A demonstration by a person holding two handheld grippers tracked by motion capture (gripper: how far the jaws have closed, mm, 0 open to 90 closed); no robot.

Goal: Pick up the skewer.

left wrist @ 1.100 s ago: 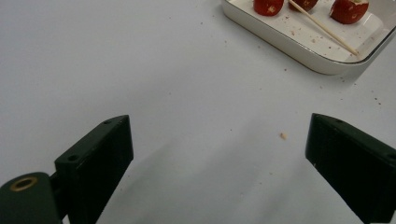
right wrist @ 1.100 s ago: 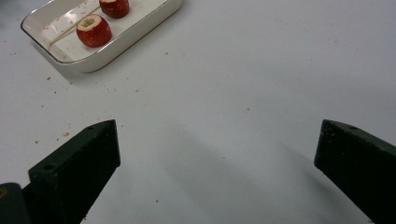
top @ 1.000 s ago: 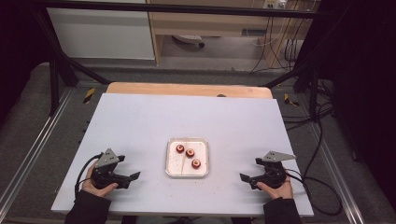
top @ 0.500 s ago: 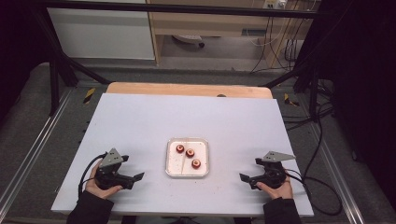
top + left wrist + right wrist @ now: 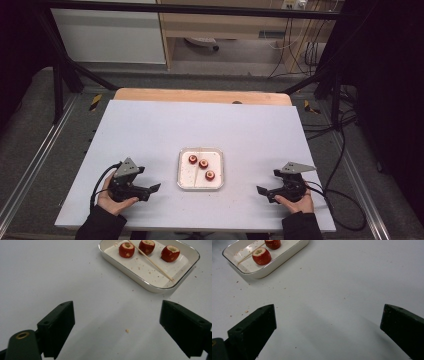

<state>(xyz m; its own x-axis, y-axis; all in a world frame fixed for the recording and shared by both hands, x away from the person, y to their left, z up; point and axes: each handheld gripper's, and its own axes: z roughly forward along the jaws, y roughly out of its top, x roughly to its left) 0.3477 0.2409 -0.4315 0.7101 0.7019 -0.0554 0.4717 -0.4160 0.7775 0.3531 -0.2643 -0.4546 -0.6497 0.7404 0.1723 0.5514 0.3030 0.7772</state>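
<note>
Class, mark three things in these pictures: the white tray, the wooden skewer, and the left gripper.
white tray (image 5: 150,287), left gripper view, near rim.
wooden skewer (image 5: 153,263), left gripper view, mid-shaft.
left gripper (image 5: 155,188), high view, between its fingertips.

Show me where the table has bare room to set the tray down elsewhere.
Bare: the far half of the table beyond the tray; also the strips between it and the left gripper and right gripper. Crowded: inside it, three fruits and a skewer.
</note>
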